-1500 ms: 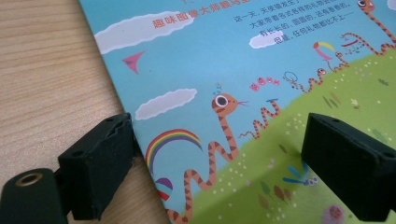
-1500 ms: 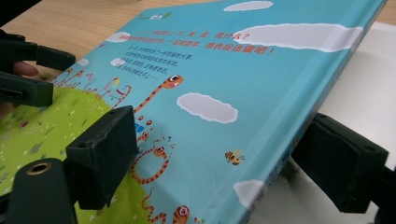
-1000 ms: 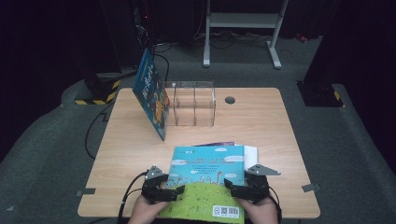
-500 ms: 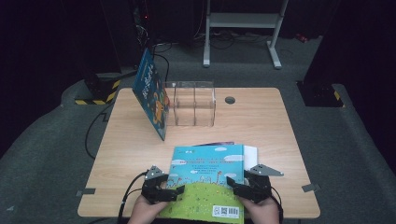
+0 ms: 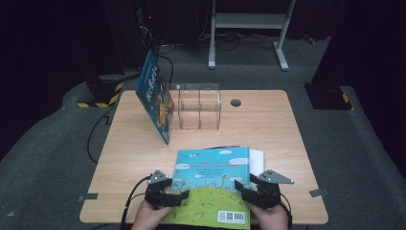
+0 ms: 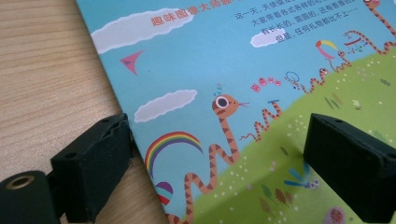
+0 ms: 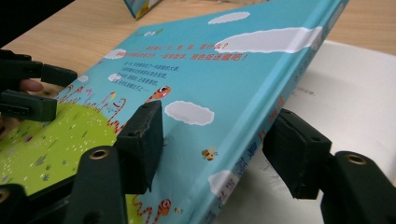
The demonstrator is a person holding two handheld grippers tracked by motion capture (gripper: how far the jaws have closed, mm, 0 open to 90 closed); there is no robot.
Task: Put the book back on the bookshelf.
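Lying flat on table [image 5: 134,143], picture book [image 5: 210,182] long axis toward person, left gripper [image 5: 173,197] and right gripper [image 5: 245,194] jaws wide astride its edges

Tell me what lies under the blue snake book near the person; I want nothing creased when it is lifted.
Under the snake book, white printed pages stick out at its right edge, on the table. How far they reach beneath is hidden by the cover.
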